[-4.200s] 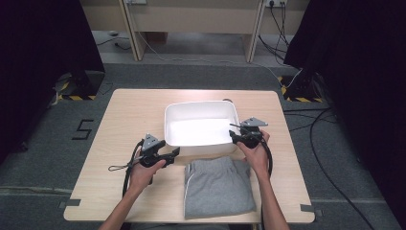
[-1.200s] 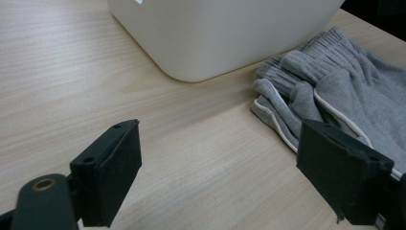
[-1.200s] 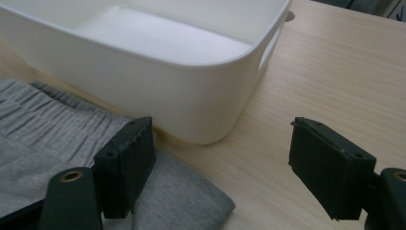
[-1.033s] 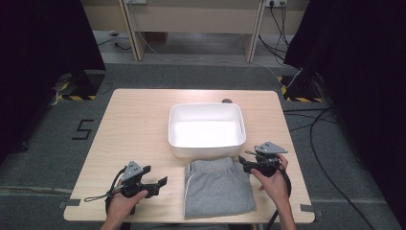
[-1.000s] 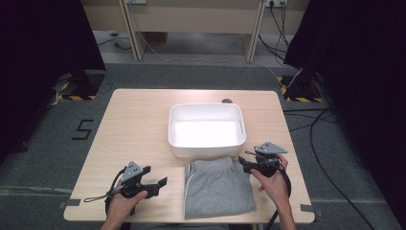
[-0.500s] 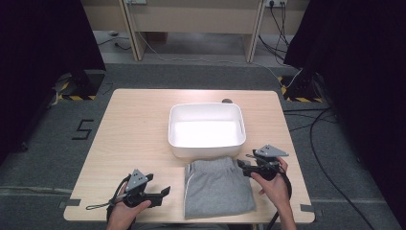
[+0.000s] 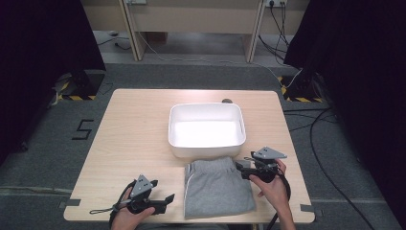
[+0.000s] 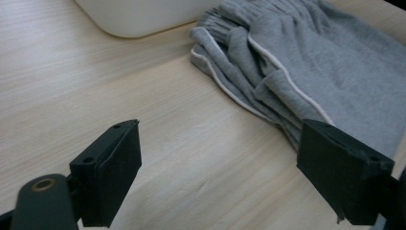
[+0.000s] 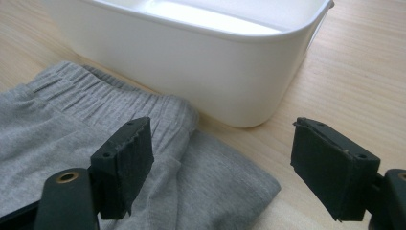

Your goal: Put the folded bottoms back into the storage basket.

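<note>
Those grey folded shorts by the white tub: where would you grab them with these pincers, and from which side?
Probably at the two side edges of the grey shorts, one gripper per side. The left gripper faces the layered, piped edge low on the left; the right gripper, jaws open, sits at the elastic waistband corner beside the white tub. Stacked folds there give the jaws something to pinch.

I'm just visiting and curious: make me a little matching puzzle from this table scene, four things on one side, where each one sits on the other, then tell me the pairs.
Things:
1. white tub
2. grey shorts
3. left tongs
4. right tongs

Places:
A. folded flat at the table's near edge, just in front of the tub
B. open, by the shorts' upper right corner
C. middle of the table, nothing inside
D. open, low over bare wood left of the shorts

Pairs: 1-C, 2-A, 3-D, 4-B
</note>
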A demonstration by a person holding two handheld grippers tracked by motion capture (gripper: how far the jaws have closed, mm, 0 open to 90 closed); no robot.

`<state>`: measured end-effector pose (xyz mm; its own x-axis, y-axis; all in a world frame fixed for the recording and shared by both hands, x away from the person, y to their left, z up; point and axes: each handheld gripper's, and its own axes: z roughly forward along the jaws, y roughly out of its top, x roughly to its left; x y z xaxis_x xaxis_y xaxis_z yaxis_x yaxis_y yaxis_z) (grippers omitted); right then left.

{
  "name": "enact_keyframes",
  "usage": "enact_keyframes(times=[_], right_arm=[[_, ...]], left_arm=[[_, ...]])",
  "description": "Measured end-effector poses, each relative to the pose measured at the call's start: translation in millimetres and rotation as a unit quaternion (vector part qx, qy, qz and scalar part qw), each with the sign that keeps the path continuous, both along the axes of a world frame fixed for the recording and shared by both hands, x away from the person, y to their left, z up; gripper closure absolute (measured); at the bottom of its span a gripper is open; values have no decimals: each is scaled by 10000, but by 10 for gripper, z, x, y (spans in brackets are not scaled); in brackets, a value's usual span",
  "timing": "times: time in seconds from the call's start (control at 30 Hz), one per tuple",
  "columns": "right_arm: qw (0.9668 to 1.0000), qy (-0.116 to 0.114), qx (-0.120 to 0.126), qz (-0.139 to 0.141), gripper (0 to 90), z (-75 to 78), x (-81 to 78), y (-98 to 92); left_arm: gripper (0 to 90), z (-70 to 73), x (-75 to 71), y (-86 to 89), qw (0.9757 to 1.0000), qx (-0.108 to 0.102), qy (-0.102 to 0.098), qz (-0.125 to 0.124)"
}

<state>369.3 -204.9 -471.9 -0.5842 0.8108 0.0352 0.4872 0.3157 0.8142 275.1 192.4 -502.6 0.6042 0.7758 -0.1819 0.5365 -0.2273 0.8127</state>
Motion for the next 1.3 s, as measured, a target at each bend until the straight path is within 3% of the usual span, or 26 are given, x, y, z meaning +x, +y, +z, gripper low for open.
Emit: enact_keyframes(times=[0.47, 0.6, 0.87, 0.97, 1.3], right_arm=[[9998, 153, 41, 71, 190, -62, -19, -7], [9996, 210, 62, 163, 180, -87, -6, 22], [9991, 325, -36, 264, 169, -143, 12, 99], [9991, 342, -36, 265, 170, -163, 16, 114], [9989, 383, -116, 243, 169, -204, 39, 126]], left_arm=[[147, -36, -108, -223, 9992, -127, 113, -363], [147, -73, -130, -293, 9982, -259, 216, -488], [147, -126, -154, -451, 9972, -190, 270, -678], [147, -151, -150, -495, 9974, -81, 222, -677], [144, -212, -130, -578, 9971, -12, 230, -724]])
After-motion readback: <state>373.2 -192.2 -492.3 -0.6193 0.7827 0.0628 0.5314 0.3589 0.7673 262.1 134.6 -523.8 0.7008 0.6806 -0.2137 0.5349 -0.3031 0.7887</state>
